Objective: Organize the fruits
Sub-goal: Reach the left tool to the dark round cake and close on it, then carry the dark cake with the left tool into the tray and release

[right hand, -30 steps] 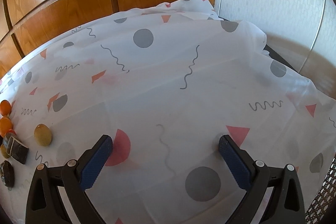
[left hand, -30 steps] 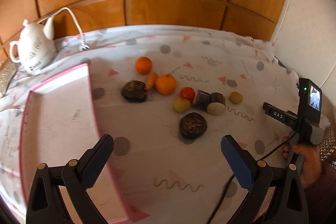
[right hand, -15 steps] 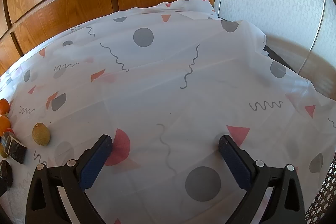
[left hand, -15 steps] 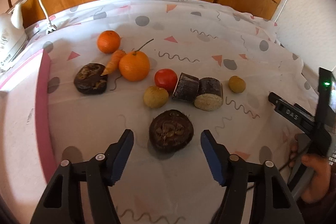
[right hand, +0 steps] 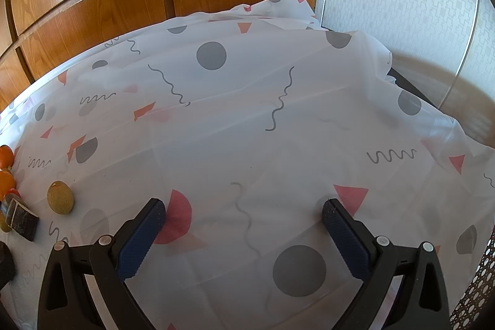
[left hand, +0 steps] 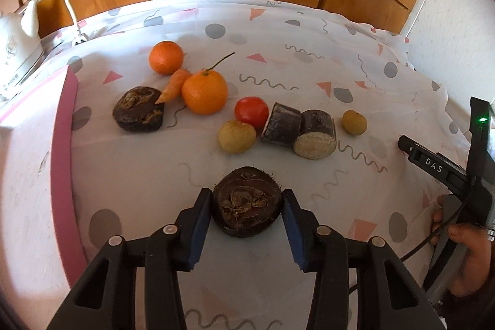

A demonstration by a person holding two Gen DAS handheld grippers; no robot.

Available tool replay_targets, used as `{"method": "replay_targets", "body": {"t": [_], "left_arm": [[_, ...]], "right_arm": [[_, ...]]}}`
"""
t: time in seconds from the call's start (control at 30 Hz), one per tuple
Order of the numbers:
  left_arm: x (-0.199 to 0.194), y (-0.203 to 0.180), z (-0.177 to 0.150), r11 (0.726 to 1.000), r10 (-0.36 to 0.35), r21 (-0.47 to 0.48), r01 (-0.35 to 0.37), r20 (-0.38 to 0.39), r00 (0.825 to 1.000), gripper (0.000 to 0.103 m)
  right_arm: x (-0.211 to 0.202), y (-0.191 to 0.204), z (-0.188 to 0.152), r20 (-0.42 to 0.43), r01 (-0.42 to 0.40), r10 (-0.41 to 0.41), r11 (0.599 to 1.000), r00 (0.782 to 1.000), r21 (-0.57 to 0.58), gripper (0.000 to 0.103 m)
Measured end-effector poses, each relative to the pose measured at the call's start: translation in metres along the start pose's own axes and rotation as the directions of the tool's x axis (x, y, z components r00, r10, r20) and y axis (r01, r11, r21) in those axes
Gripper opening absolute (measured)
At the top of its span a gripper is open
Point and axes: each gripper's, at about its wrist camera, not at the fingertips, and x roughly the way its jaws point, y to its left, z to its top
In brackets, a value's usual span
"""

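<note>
Left wrist view: my left gripper (left hand: 247,207) has just been closing, pads now against both sides of dark round fruit (left hand: 247,209) on bench, pink tray (left hand: 63,144) to left. Right wrist view: right gripper (right hand: 244,214) spread wide, empty, remaining fruit far left.

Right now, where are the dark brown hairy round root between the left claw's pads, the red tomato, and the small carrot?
Dark brown hairy round root (left hand: 247,207): left wrist view, on its cut top face.
Red tomato (left hand: 251,112): left wrist view, middle of its skin.
Small orange carrot (left hand: 173,85): left wrist view, mid-body.
</note>
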Motion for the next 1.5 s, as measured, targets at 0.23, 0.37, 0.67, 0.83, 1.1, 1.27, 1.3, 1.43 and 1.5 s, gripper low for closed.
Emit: {"method": "replay_targets", "body": {"t": [0.23, 0.37, 0.67, 0.83, 1.1, 1.27, 1.3, 1.43, 1.5], "left_arm": [[-0.014, 0.009, -0.009, 1.0, 0.0, -0.03, 0.0, 0.016, 1.0, 0.045], [-0.026, 0.015, -0.014, 0.999, -0.004, -0.044, 0.006, 0.039, 0.999, 0.045], [-0.074, 0.046, -0.011, 0.99, -0.012, -0.135, 0.031, 0.143, 0.99, 0.045], [-0.102, 0.085, -0.013, 0.976, 0.047, -0.217, -0.003, 0.201, 0.979, 0.045], [-0.111, 0.167, -0.034, 0.915, 0.178, -0.39, -0.104, 0.159, 0.971, 0.045], [-0.114, 0.2, -0.051, 0.868, 0.221, -0.479, -0.129, 0.14, 0.965, 0.045], [-0.113, 0.207, -0.054, 0.853, 0.225, -0.505, -0.129, 0.134, 0.965, 0.045], [-0.108, 0.223, -0.06, 0.818, 0.226, -0.561, -0.128, 0.109, 0.968, 0.045], [-0.103, 0.228, -0.063, 0.807, 0.227, -0.576, -0.132, 0.096, 0.969, 0.045]], "right_arm": [[0.001, 0.001, 0.001, -0.006, 0.004, -0.004, 1.0, 1.0, -0.003, 0.103], [0.001, 0.0, 0.001, -0.006, -0.001, 0.001, 1.0, 1.0, -0.001, 0.103], [0.0, 0.0, -0.001, -0.001, -0.003, 0.003, 1.0, 1.0, -0.004, 0.103], [-0.001, 0.0, -0.002, 0.001, -0.005, 0.005, 1.0, 1.0, -0.007, 0.103], [-0.003, 0.0, -0.002, 0.0, -0.007, 0.007, 1.0, 1.0, -0.013, 0.103], [-0.003, 0.001, -0.002, 0.001, -0.007, 0.007, 1.0, 1.0, -0.012, 0.103], [-0.003, 0.001, -0.002, 0.001, -0.006, 0.006, 1.0, 1.0, -0.012, 0.103], [-0.003, 0.001, -0.003, -0.002, -0.004, 0.004, 1.0, 1.0, -0.013, 0.103], [-0.005, 0.001, -0.003, -0.005, -0.005, 0.005, 1.0, 1.0, -0.011, 0.102]]}}
